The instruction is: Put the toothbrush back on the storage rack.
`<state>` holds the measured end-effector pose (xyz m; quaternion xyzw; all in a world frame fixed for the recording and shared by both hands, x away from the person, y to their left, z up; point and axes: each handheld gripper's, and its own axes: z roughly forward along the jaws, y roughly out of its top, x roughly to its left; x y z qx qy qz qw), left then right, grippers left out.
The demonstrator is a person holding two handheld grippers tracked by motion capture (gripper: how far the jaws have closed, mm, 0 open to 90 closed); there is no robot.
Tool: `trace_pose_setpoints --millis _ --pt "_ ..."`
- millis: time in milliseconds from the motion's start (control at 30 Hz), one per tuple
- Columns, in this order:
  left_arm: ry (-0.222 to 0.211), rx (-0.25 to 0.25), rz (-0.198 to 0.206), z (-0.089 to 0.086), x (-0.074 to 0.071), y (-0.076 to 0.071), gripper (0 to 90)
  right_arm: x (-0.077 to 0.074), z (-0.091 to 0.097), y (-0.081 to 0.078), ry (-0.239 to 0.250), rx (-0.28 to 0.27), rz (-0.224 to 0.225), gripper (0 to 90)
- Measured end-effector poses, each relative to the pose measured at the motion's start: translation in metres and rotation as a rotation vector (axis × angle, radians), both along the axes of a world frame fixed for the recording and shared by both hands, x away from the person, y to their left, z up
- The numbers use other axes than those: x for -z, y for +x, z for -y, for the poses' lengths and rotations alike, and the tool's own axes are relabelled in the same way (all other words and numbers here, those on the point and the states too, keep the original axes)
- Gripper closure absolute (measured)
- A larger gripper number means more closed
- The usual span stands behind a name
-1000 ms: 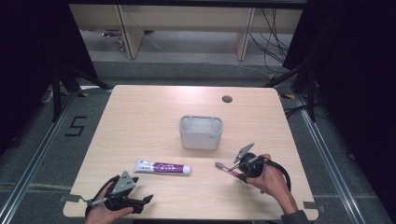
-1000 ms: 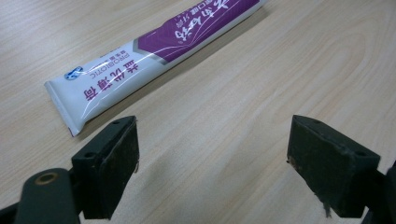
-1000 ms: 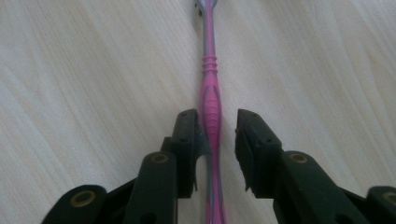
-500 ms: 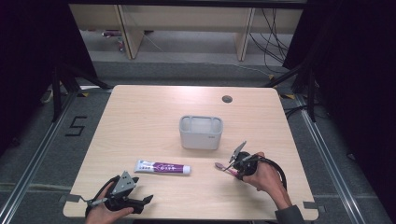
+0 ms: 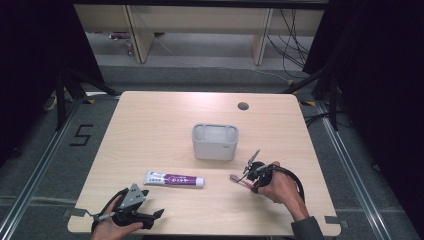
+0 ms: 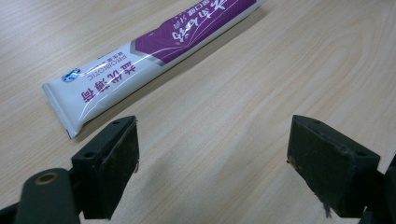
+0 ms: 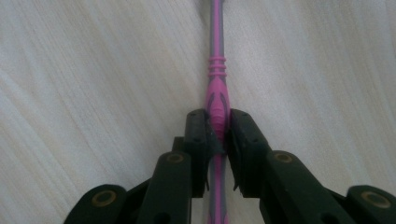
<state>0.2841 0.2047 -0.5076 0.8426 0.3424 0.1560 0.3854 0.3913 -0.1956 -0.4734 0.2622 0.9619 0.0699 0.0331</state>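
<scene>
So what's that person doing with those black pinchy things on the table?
A person is working at a wooden table with a hand-held gripper in each hand. The right hand-held gripper is shut on a pink toothbrush, pinching its handle just above the tabletop. The left hand-held gripper is open and holds nothing, with a purple and white toothpaste tube lying just ahead of it. A small grey holder stands in the middle of the table.

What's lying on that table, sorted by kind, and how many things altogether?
Toothpaste tube: 1
Toothbrush, pink and grey, clamped in the right tool: 1
Grey holder: 1
Hand-held tools, counting the open left tool: 2
Total: 5
</scene>
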Motion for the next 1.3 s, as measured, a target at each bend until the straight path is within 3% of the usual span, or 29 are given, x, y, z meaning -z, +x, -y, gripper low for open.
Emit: trace_pose_setpoints --millis 67,200,233,300,400,500,733,933,1000,1133,1300 --pt "-0.029 -0.006 -0.005 0.002 0.001 0.000 16.3 0.000 -0.001 0.000 0.002 0.003 0.007 78.7" --pt "-0.024 -0.009 -0.005 0.002 0.000 0.000 16.3 -0.002 -0.001 -0.001 -0.014 -0.022 0.012 78.8" --pt "-0.024 -0.009 -0.004 0.002 0.001 0.000 16.3 -0.004 -0.003 -0.003 -0.015 0.010 -0.002 78.9" --pt "-0.004 -0.001 -0.002 0.000 0.000 0.000 16.3 -0.006 -0.001 -0.003 -0.007 -0.021 0.026 78.9" --pt "-0.031 -0.007 -0.003 0.002 0.001 0.000 16.3 -0.013 0.000 -0.004 0.002 -0.033 0.030 79.0" --pt "-0.009 -0.003 0.005 0.000 0.001 0.001 16.3 -0.017 0.002 -0.007 0.027 -0.018 0.057 79.1" --pt "-0.025 -0.011 -0.005 0.002 0.000 0.000 16.3 -0.027 0.010 -0.008 0.077 0.001 0.089 79.1" --pt "-0.036 -0.008 0.002 0.001 0.001 0.000 16.3 -0.037 0.018 -0.009 0.150 0.008 0.131 79.1" --pt "-0.012 -0.003 -0.002 0.000 0.000 0.000 16.3 -0.040 0.022 -0.009 0.185 0.015 0.149 79.1" --pt "-0.003 0.000 -0.006 0.000 0.000 0.000 16.3 -0.044 0.025 -0.009 0.243 0.017 0.173 79.1" --pt "-0.001 0.003 -0.004 0.000 0.000 0.000 16.3 -0.046 0.028 -0.009 0.268 0.043 0.196 79.1"
